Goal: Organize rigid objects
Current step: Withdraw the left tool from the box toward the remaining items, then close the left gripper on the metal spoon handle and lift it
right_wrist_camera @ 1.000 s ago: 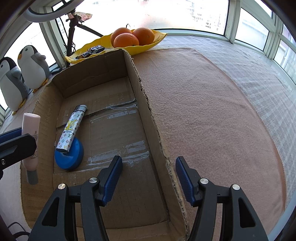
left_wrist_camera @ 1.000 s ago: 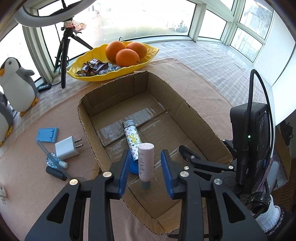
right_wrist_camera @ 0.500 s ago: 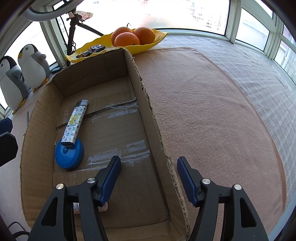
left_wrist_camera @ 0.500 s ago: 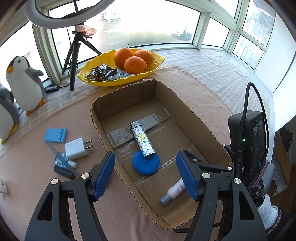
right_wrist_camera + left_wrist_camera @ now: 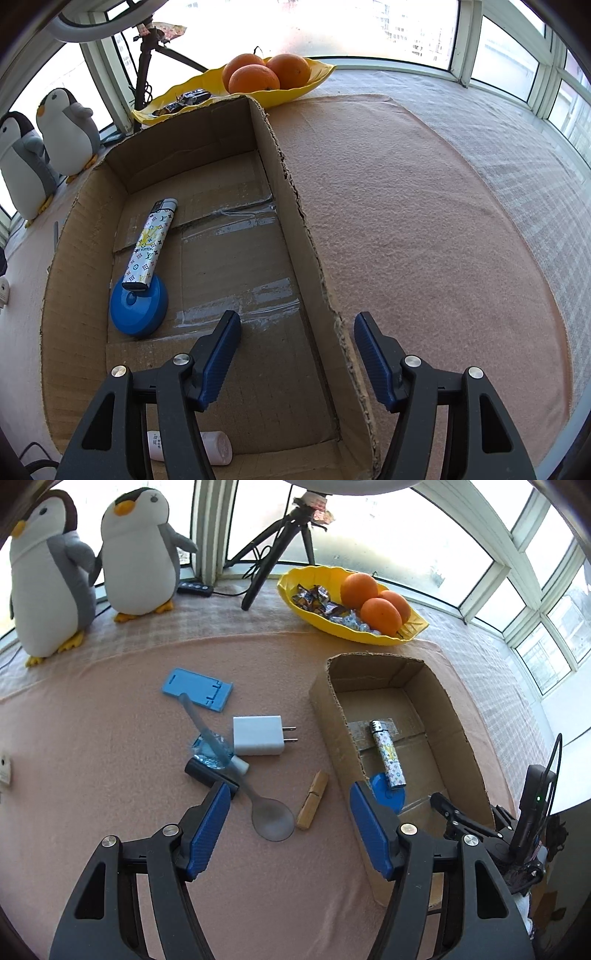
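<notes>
Closing empty left tool (image 5: 290,834) over spoon (image 5: 271,818) | clothespin (image 5: 313,800) beside | right tool (image 5: 295,354) open, apparently empty

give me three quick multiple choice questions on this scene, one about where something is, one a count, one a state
1. Where does the patterned lighter lie?
A. in the yellow dish
B. in the cardboard box, one end on the blue round lid
C. on the pink cloth beside the charger

2. How many oranges are in the yellow dish?
A. two
B. three
C. five

3. What is the state of the left hand-held gripper?
A. shut on the wooden clothespin
B. shut on the spoon
C. holding nothing

Answers:
1. B: the right wrist view shows it inside the cardboard box, its lower end resting on the blue round lid.
2. B: three oranges sit together beside the sweets.
3. C: its jaws are closing slightly but stand apart above the clear spoon and wooden clothespin, touching neither.
</notes>
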A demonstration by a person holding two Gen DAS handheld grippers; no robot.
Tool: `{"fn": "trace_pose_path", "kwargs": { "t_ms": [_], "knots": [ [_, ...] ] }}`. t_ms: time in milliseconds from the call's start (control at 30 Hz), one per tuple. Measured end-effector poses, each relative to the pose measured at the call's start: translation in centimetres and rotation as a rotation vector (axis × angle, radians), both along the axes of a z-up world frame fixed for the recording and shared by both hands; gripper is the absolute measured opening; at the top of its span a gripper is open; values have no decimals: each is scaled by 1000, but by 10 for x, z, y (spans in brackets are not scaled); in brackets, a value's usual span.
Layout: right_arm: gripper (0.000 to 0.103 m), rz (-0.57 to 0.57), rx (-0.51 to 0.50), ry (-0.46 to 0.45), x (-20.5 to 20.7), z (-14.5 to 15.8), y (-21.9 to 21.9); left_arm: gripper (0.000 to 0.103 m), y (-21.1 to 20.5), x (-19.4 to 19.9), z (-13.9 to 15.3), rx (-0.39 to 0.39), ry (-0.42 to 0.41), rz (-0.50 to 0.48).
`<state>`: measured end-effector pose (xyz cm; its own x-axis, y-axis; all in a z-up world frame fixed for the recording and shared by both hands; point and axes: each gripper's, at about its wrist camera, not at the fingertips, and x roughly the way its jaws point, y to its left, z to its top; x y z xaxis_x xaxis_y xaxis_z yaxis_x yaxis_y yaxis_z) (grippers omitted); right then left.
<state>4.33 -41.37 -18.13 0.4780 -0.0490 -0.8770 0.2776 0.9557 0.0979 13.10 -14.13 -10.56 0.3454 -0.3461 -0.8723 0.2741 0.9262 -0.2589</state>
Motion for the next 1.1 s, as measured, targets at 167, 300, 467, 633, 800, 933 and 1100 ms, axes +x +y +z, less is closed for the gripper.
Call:
{"fn": "trace_pose_path", "kwargs": {
  "t_ms": [167,300,467,633,800,933,1100],
  "knots": [
    [61,1,1,-2,0,0,0,62,18,11,-21,-24,81,99],
    [61,-1,5,-3,-1,0,-1,55,21,18,-38,-43,150,170],
    [62,-5,13,-6,-2,0,-1,44,19,24,-55,-53,209,227],
    [63,-7,19,-9,-4,-1,-1,44,10,28,-60,-44,218,241],
    [63,-8,19,-10,-4,-1,-1,42,3,30,-68,-33,236,242],
    [63,-8,20,-10,-4,0,-1,36,0,35,-75,-23,247,251],
    [63,-11,23,-11,-5,0,-1,31,-5,40,-76,-7,235,236]
  ]
}}
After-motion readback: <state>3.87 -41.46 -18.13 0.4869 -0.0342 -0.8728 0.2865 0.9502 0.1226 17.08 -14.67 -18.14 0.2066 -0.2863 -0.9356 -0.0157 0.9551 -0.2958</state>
